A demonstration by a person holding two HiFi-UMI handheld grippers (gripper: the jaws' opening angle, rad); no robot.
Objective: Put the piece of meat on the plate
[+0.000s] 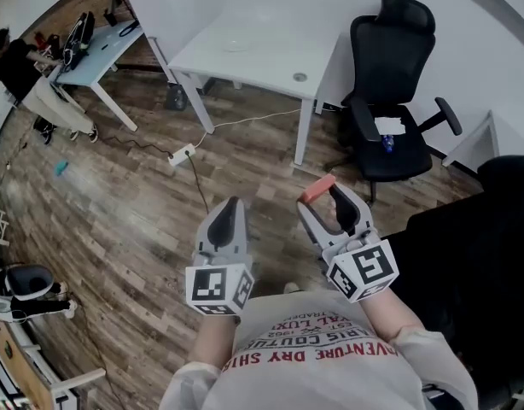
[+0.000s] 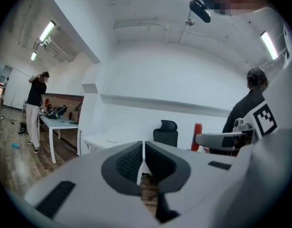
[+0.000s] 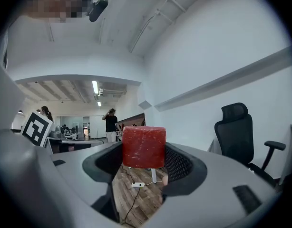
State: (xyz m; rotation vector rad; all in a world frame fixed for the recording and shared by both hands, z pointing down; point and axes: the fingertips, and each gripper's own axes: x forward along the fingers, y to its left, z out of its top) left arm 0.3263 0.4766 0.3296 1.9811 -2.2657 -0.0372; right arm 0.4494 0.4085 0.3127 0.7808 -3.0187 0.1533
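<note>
The left gripper (image 1: 230, 210) is holding its jaws together; the right gripper (image 1: 327, 196) is clamping its jaws on the red meat block (image 3: 143, 147), with the pale round plate (image 1: 235, 45) lying at eleven o'clock.

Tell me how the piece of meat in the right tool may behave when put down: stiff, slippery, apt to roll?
The piece of meat shows straight edges in the right tool, so it is probably firm, not floppy. Its flat block shape suggests it will sit, not roll. Its matte surface looks unlikely to slip.
</note>
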